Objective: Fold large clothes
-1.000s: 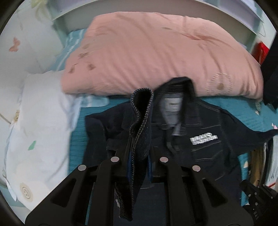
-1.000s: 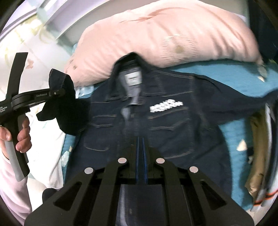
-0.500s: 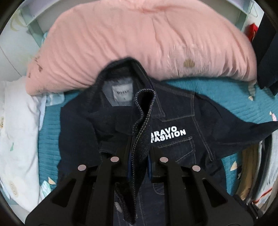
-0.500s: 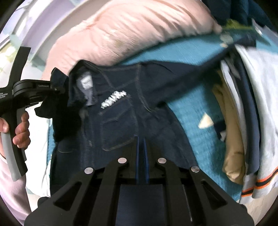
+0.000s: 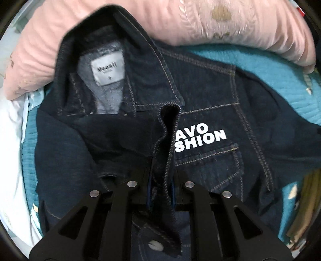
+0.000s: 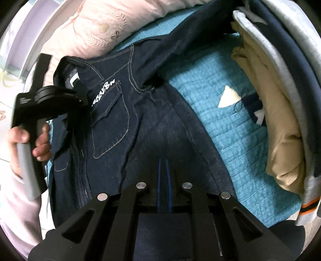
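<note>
Left wrist view: dark denim jacket [image 5: 210,104] lies front-up on the teal quilted bedspread [image 5: 266,70], collar toward the pink pillow [image 5: 180,18] at the head of the bed. White neck label [image 5: 109,70] is visible inside the open collar. White chest print [image 5: 200,140] reads partly "AVO / SHION"; its first letters are covered by a raised fold of denim. That fold, a stitched sleeve cuff [image 5: 167,140], stands upright between the fingers of the left gripper [image 5: 161,192], which are closed tight on it. A metal snap button [image 5: 154,245] shows on the cloth low in the frame. White bedding [image 5: 12,140] lies at the left edge.

Right wrist view: right gripper [image 6: 164,196] hangs over the lower right part of the jacket [image 6: 156,130]. Its blue pads [image 6: 159,186] stand nearly together with a thin slot between them; whether cloth is pinched there I cannot tell. The left gripper [image 6: 80,94] appears at left, held in the person's left hand [image 6: 30,138], over the jacket's chest beside the print. One sleeve [image 6: 190,34] stretches toward the upper right. A stack of folded clothes [image 6: 280,100], beige and grey, sits on the bedspread [image 6: 220,124] at the right.
</note>
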Demonstrator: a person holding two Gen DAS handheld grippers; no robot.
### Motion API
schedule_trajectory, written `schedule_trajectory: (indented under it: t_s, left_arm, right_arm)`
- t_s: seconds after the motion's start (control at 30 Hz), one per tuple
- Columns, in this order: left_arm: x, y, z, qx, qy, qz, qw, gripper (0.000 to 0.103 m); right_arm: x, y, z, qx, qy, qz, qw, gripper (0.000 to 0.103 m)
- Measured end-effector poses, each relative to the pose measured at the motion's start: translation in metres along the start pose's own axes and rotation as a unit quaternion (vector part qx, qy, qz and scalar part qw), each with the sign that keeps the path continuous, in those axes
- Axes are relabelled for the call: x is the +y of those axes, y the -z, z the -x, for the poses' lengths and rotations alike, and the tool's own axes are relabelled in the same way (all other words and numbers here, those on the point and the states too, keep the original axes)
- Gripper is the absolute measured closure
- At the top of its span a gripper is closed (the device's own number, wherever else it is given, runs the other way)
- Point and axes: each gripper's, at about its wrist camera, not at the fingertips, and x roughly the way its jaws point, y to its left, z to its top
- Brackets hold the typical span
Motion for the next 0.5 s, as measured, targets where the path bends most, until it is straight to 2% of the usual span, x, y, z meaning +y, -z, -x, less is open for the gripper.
schedule_trajectory:
  t_s: [0.1, 0.23, 0.27, 0.3, 0.33, 0.37, 0.43, 0.5]
  left_arm:
    - [-0.005, -0.001, -0.017, 0.01, 0.001, -0.001, 0.9999, 0.083]
    - [-0.012, -0.003, -0.024, 0.014, -0.013, -0.025, 0.9995, 0.082]
    - [-0.012, -0.002, -0.023, 0.016, -0.011, -0.029, 0.9994, 0.078]
    - [-0.012, -0.002, -0.02, 0.018, 0.003, -0.035, 0.9992, 0.058]
    - [-0.012, -0.002, -0.012, 0.02, 0.036, -0.041, 0.9983, 0.045]
    - [-0.008, 0.0, -0.004, 0.011, 0.058, -0.042, 0.9974, 0.037]
    - [0.002, 0.004, 0.023, -0.025, 0.071, -0.044, 0.9962, 0.037]
    - [0.014, 0.005, 0.045, -0.04, 0.087, -0.054, 0.994, 0.037]
  right_arm:
    - [0.001, -0.001, -0.002, 0.003, 0.0, 0.0, 1.0, 0.095]
    - [0.003, -0.006, 0.0, 0.004, 0.004, 0.003, 1.0, 0.095]
    - [0.005, -0.009, 0.002, 0.001, 0.006, 0.003, 1.0, 0.093]
    - [0.006, -0.012, 0.004, 0.001, 0.007, 0.003, 1.0, 0.091]
    - [0.007, -0.014, 0.006, -0.001, 0.008, 0.002, 1.0, 0.086]
    - [0.01, -0.017, 0.008, -0.004, 0.008, 0.004, 1.0, 0.078]
    - [0.018, -0.023, 0.015, -0.017, 0.011, 0.013, 1.0, 0.065]
    - [0.029, -0.032, 0.02, -0.032, 0.02, 0.024, 0.999, 0.063]
